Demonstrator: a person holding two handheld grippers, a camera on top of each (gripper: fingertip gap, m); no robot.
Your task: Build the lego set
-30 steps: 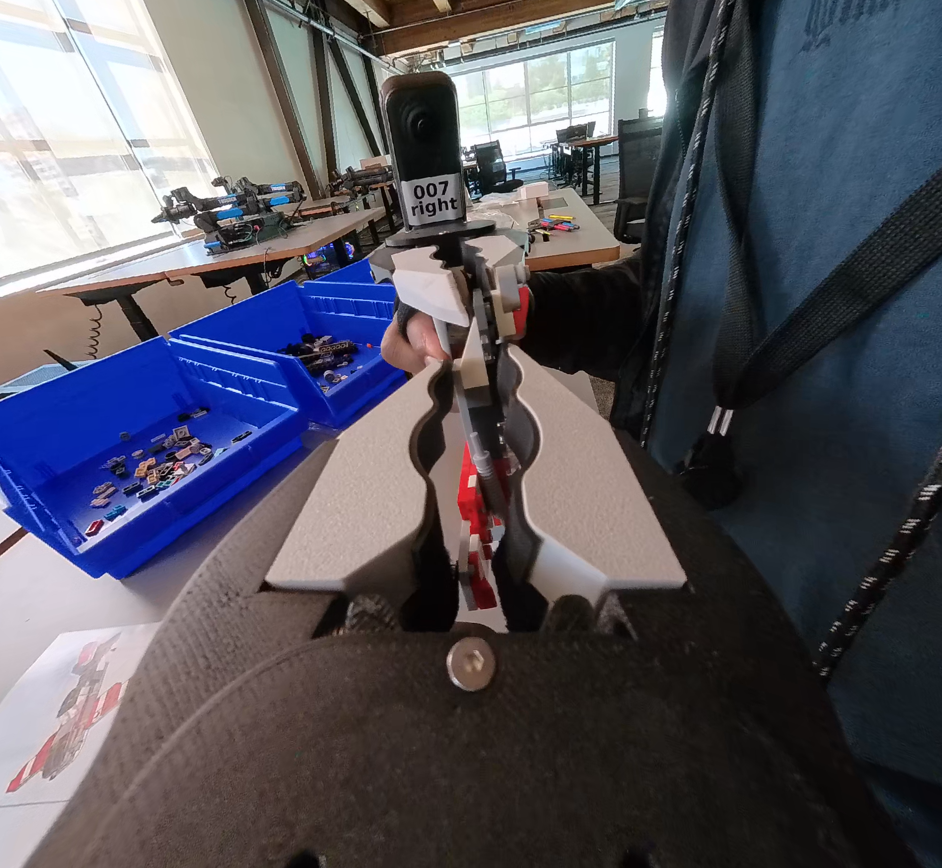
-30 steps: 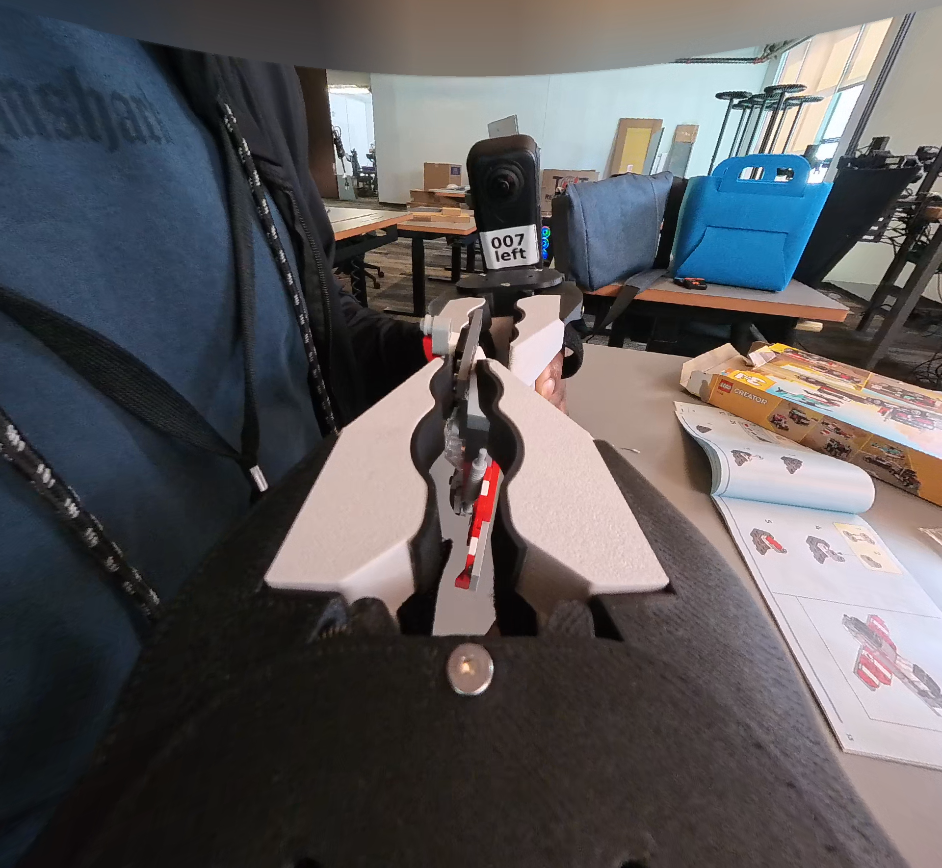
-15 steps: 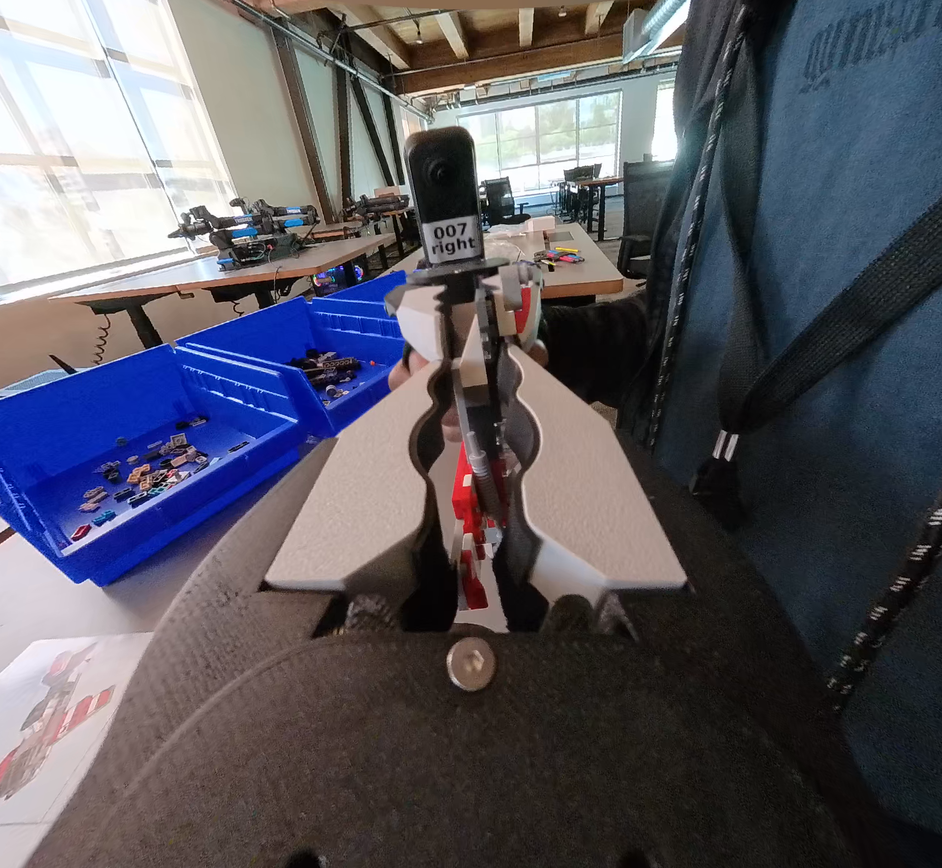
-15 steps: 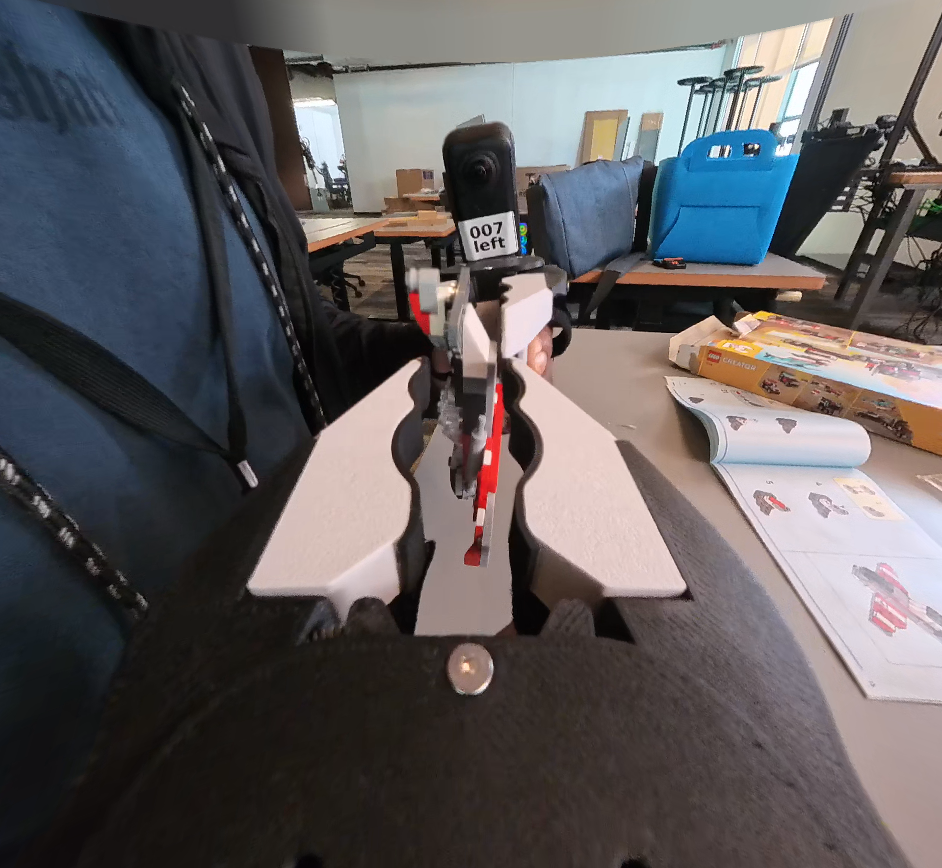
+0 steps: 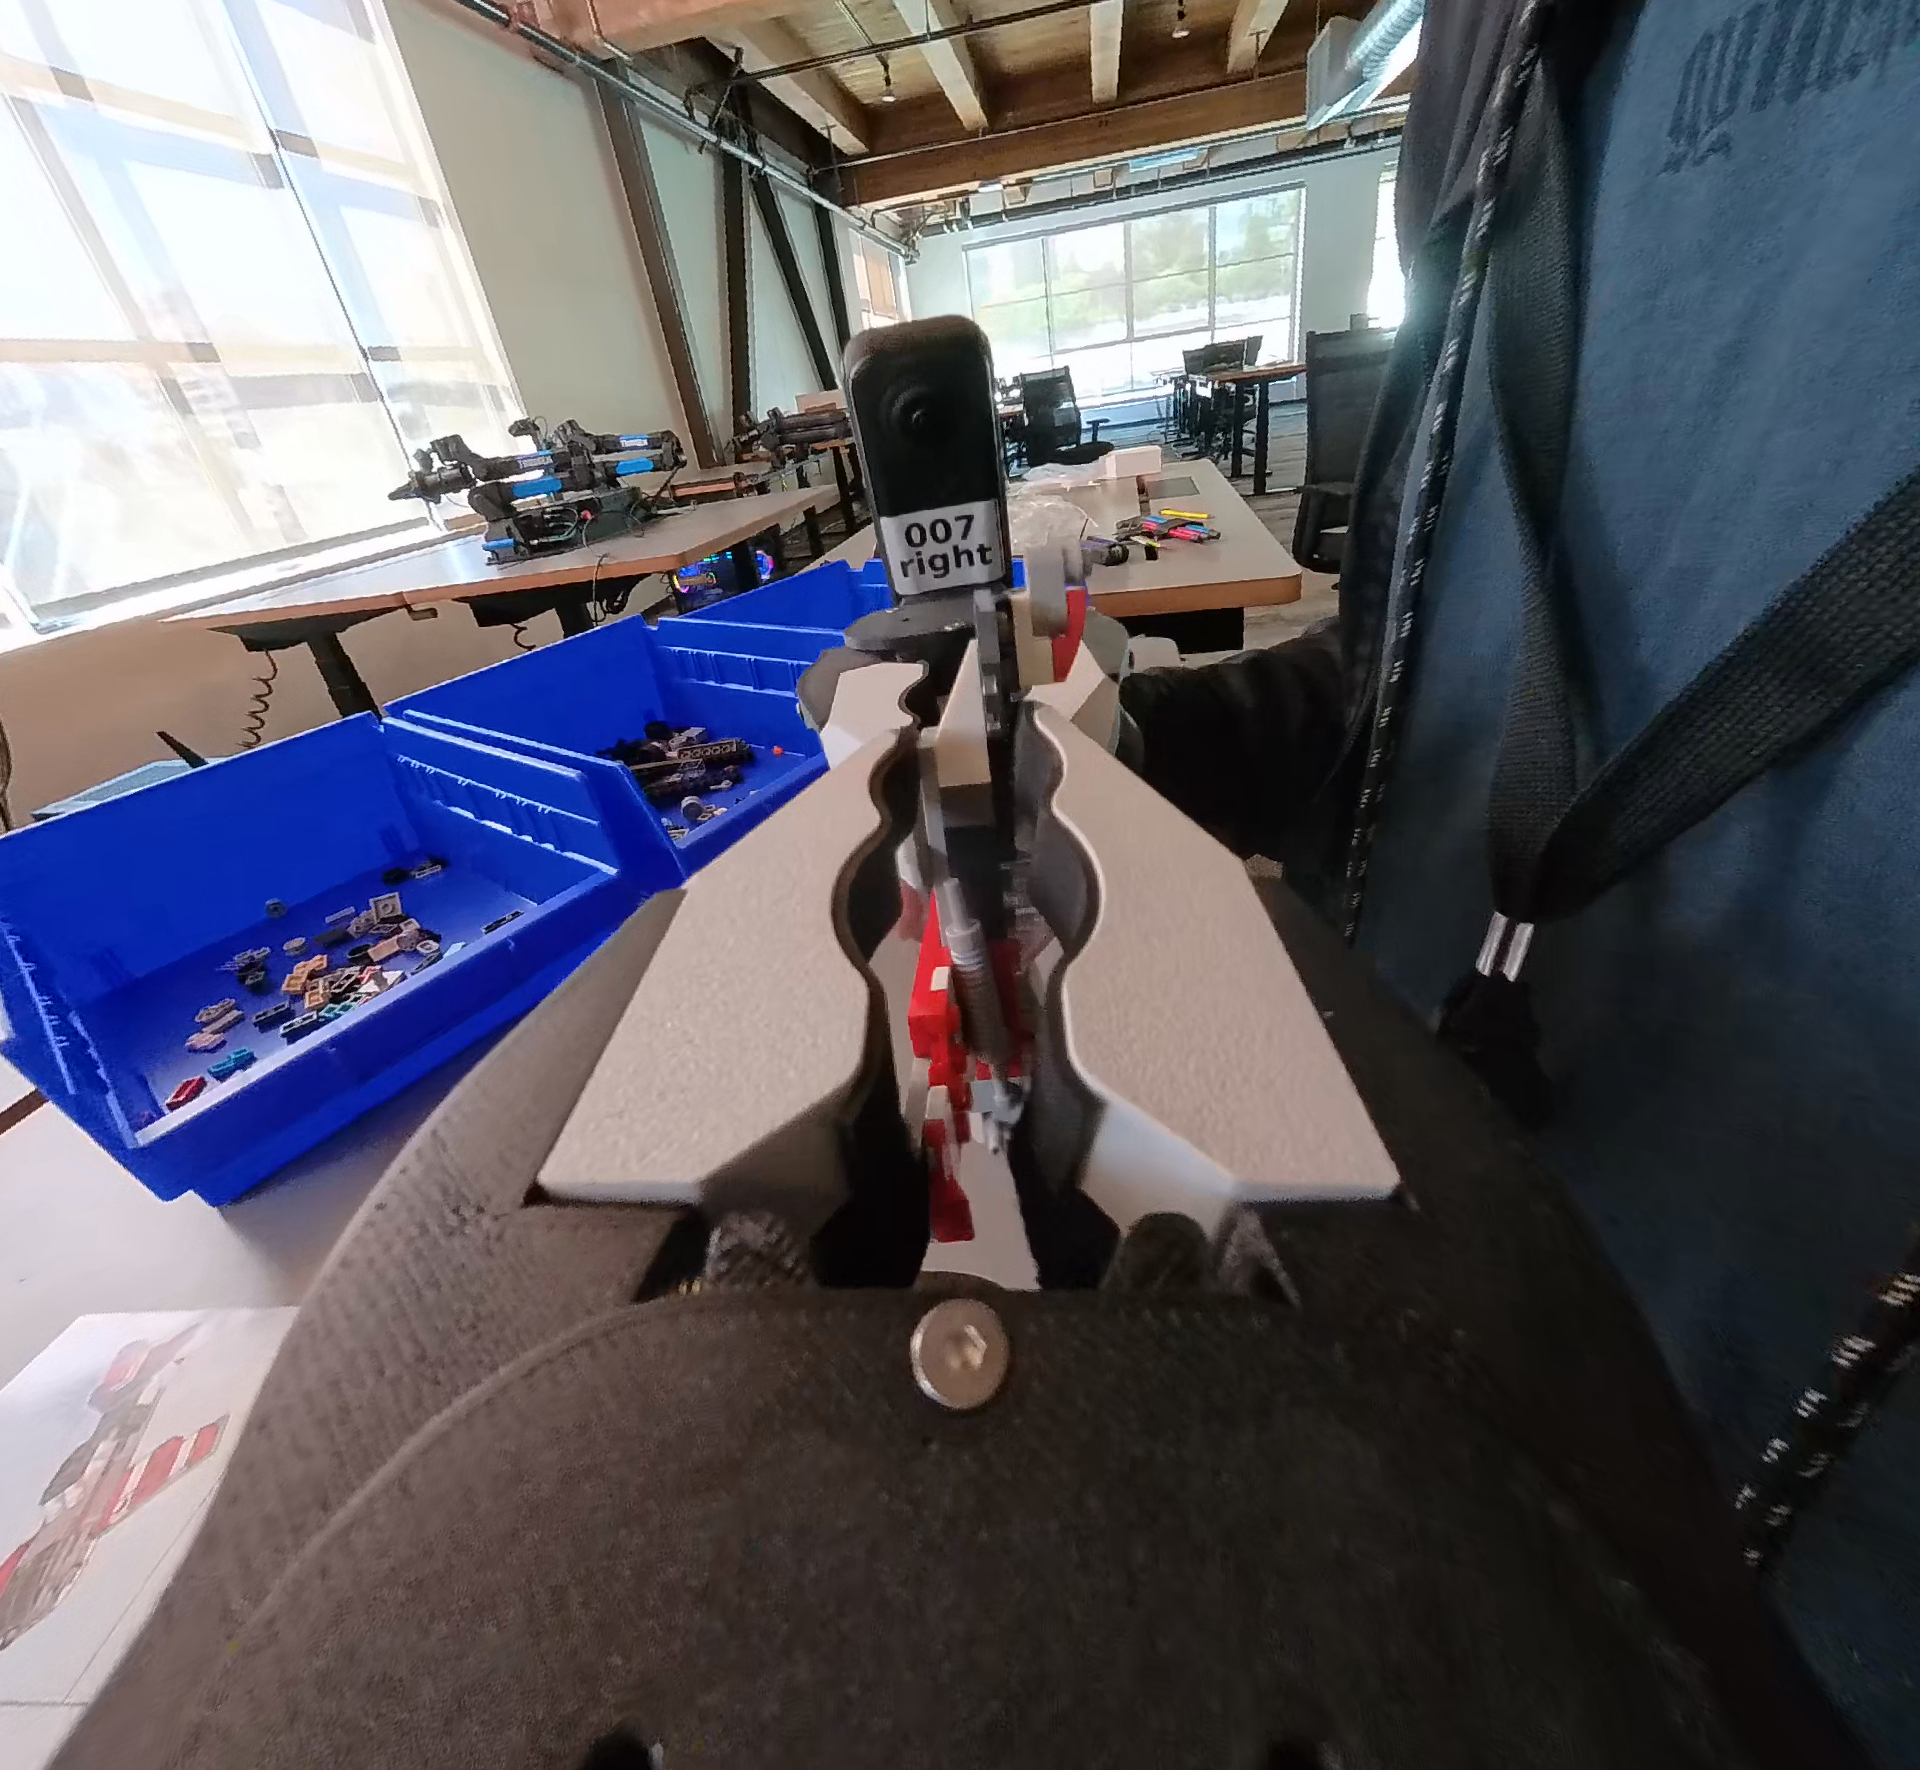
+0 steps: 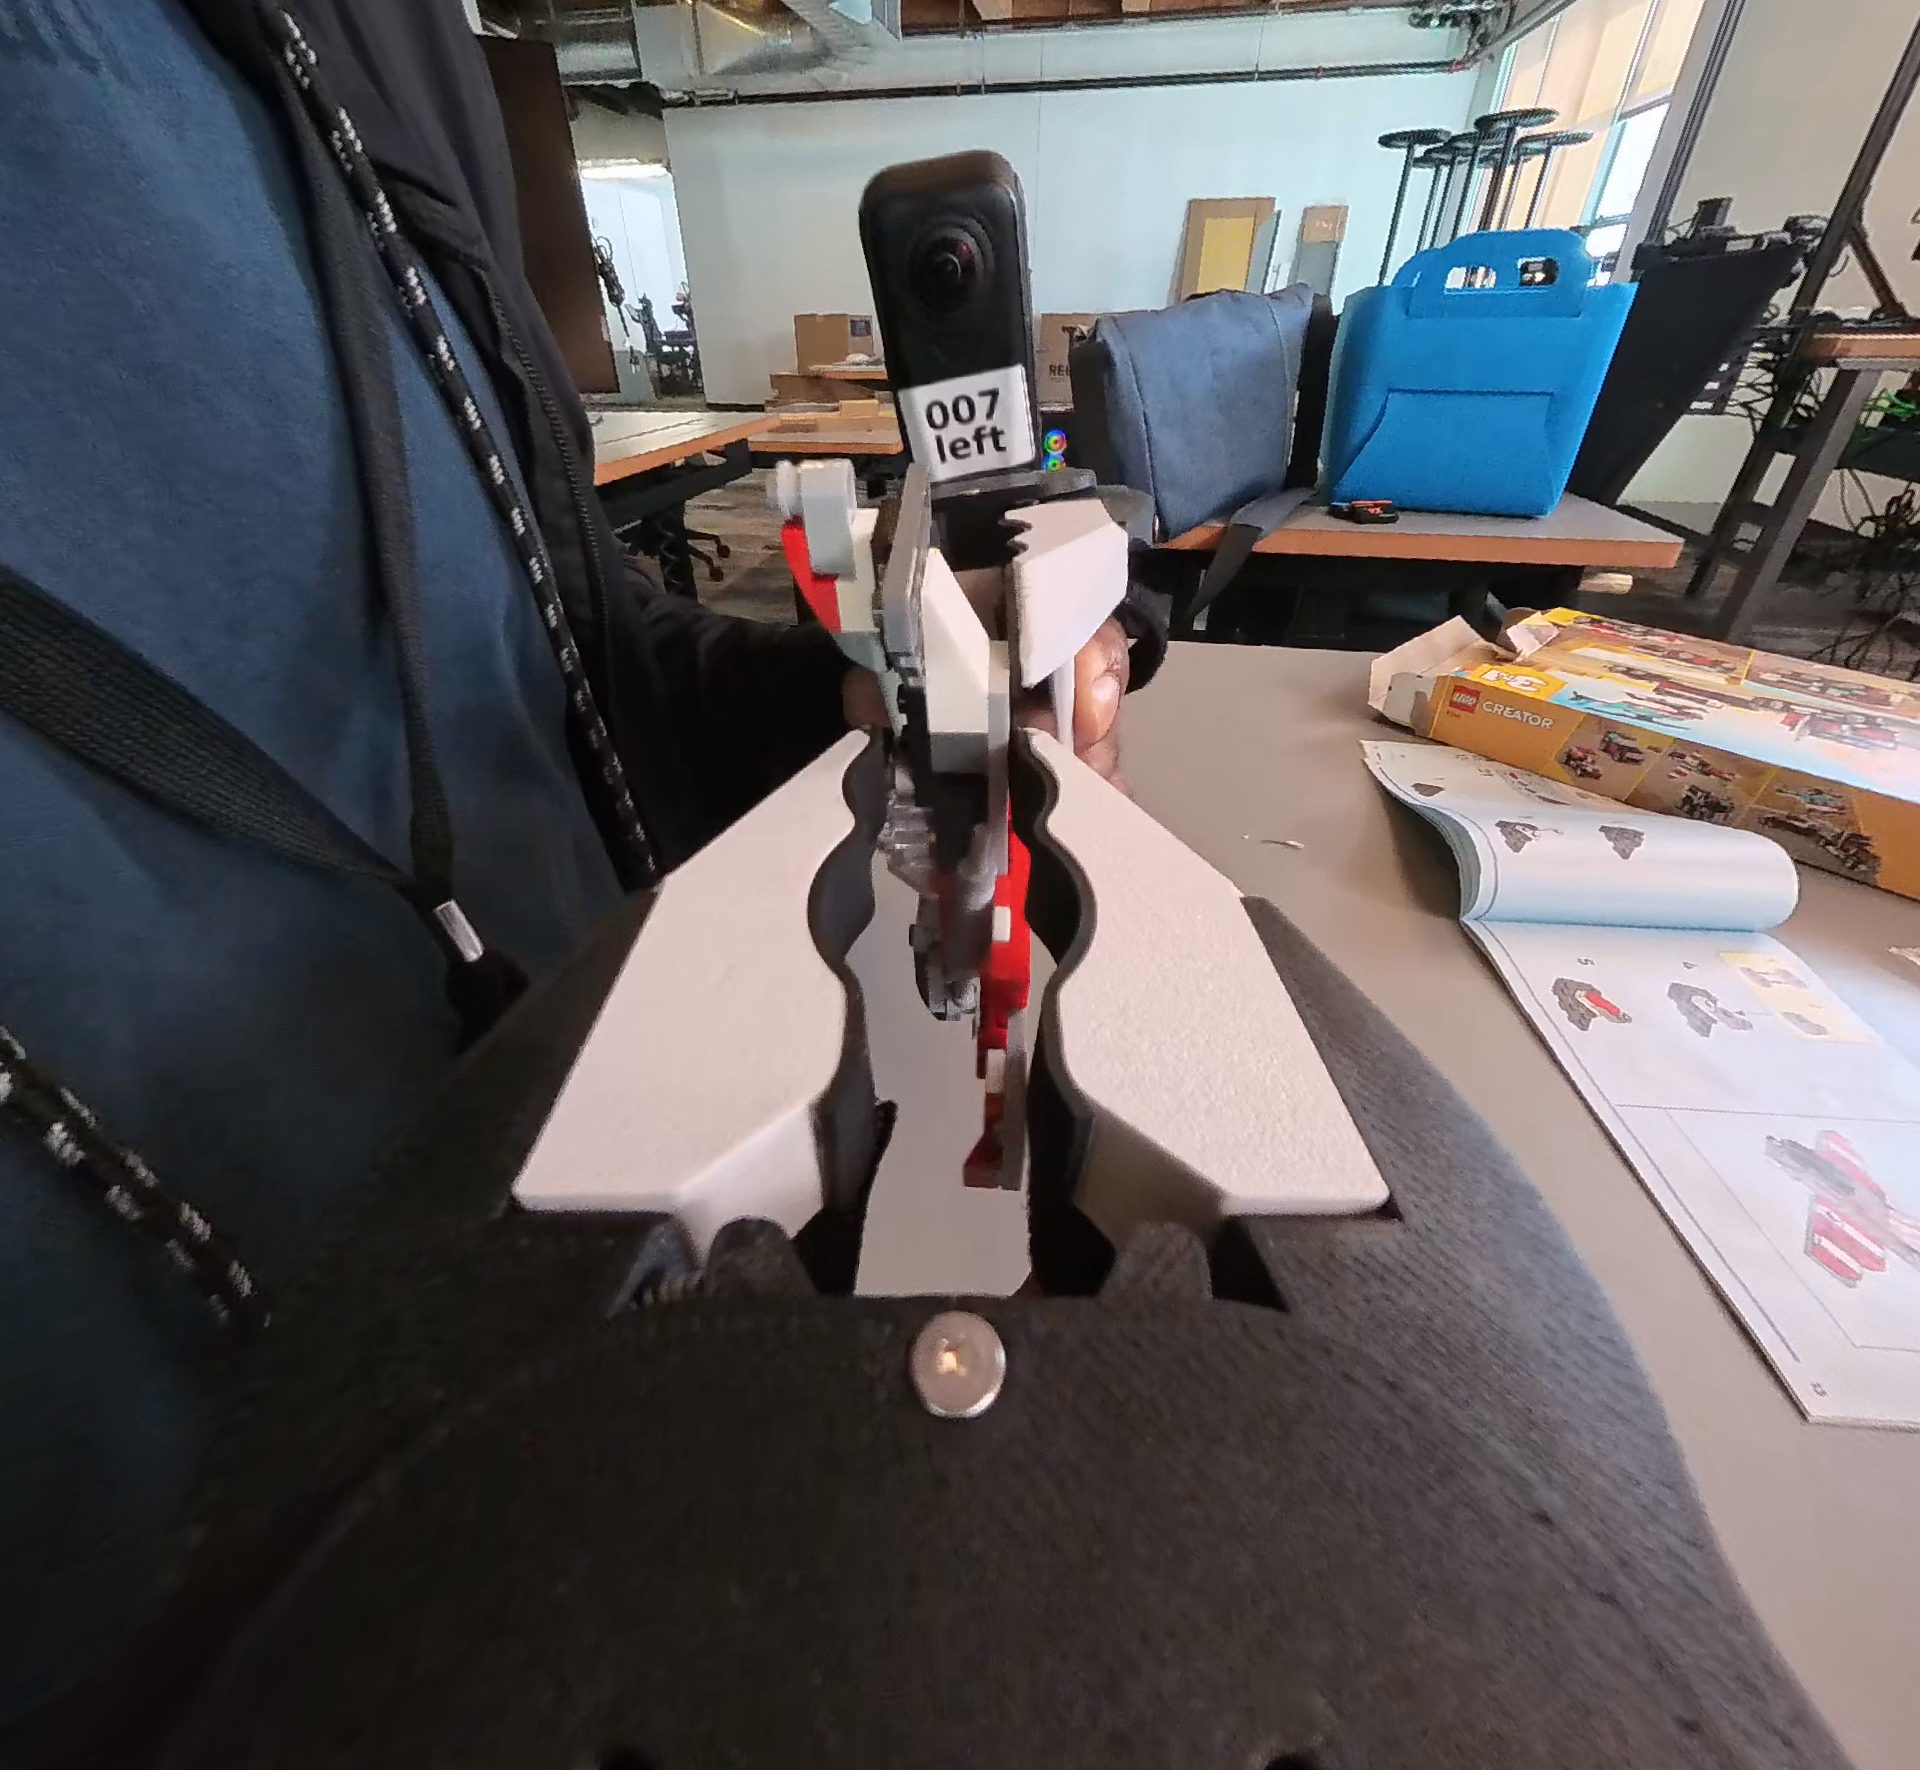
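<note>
Lego model [image 5: 961, 1003] sits clamped between both grippers' jaws (held edge-on).

Blue bins [image 5: 260, 847] — red-grey model [image 6: 987, 931].

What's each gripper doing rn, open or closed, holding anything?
Left gripper: closed on the lego model.
Right gripper: closed on the same model, from the opposite end.

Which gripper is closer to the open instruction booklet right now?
Right. The right gripper is raised beside the instruction booklet; the left gripper faces it from farther away.
</note>
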